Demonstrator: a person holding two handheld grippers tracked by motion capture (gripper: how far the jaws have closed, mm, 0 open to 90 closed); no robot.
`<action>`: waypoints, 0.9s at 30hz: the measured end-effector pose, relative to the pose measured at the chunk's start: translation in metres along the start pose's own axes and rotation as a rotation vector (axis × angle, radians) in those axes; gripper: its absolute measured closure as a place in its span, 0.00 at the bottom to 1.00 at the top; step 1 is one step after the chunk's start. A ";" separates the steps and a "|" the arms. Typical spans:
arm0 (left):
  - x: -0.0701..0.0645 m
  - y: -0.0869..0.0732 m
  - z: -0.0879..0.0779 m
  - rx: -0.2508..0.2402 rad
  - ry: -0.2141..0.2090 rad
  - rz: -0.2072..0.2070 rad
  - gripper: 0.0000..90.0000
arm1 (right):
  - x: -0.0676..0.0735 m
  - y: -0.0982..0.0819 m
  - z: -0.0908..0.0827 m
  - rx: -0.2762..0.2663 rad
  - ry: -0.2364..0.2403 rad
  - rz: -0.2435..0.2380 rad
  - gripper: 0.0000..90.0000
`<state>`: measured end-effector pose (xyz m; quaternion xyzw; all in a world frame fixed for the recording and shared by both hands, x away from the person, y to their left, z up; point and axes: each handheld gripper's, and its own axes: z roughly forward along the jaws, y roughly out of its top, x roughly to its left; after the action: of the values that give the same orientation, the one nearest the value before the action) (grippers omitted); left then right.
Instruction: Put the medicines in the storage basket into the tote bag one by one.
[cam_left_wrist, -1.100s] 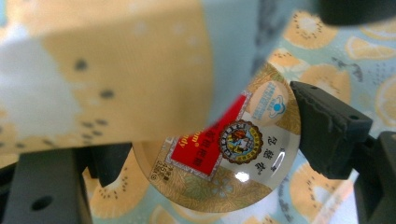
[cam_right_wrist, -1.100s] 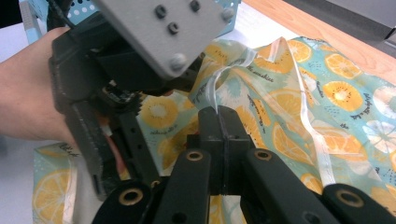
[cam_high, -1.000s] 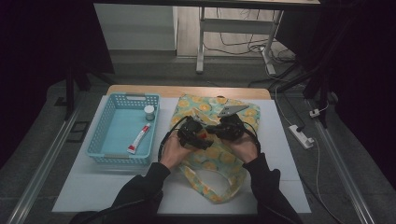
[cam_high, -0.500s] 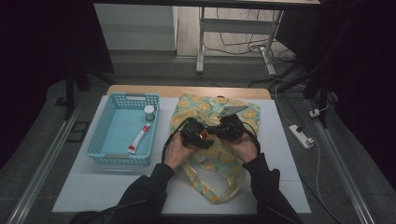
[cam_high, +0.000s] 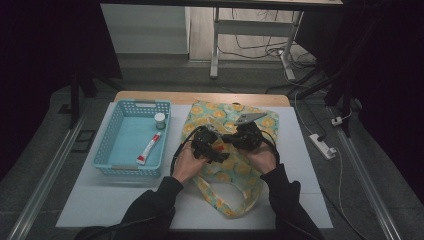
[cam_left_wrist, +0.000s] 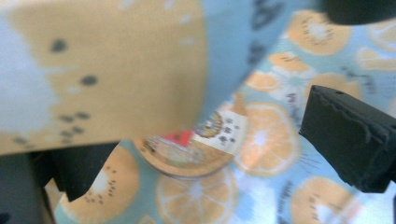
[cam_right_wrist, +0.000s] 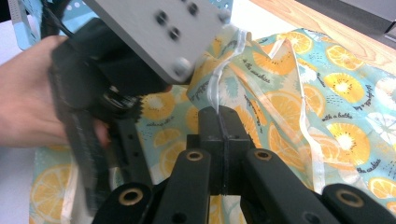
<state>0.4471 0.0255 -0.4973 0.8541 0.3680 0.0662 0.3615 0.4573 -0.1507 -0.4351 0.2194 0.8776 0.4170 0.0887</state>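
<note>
Clear edging (cam_right_wrist: 215, 88) in right tongs (cam_right_wrist: 223, 122)

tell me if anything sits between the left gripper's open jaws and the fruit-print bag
Nothing visible does. The left gripper has just been opening, jaws wide right over the bag with only its cloth between them; the right gripper pinches the bag's edge.

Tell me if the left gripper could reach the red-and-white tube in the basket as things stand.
Probably yes: the left gripper is open over the fruit-print bag, and the tube lies uncovered in the open blue basket beside it.
</note>
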 end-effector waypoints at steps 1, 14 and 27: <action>0.000 0.000 -0.002 -0.003 -0.018 -0.005 0.05 | 0.000 0.000 0.000 0.000 0.001 0.000 1.00; 0.001 -0.013 -0.029 -0.040 -0.126 -0.002 0.00 | 0.001 0.001 -0.001 0.000 0.004 -0.008 1.00; 0.005 -0.021 -0.057 -0.073 -0.158 0.001 0.00 | 0.001 0.000 0.000 0.003 0.004 -0.008 1.00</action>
<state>0.4170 0.0712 -0.4703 0.8432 0.3352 0.0120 0.4202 0.4564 -0.1500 -0.4351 0.2150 0.8794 0.4156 0.0884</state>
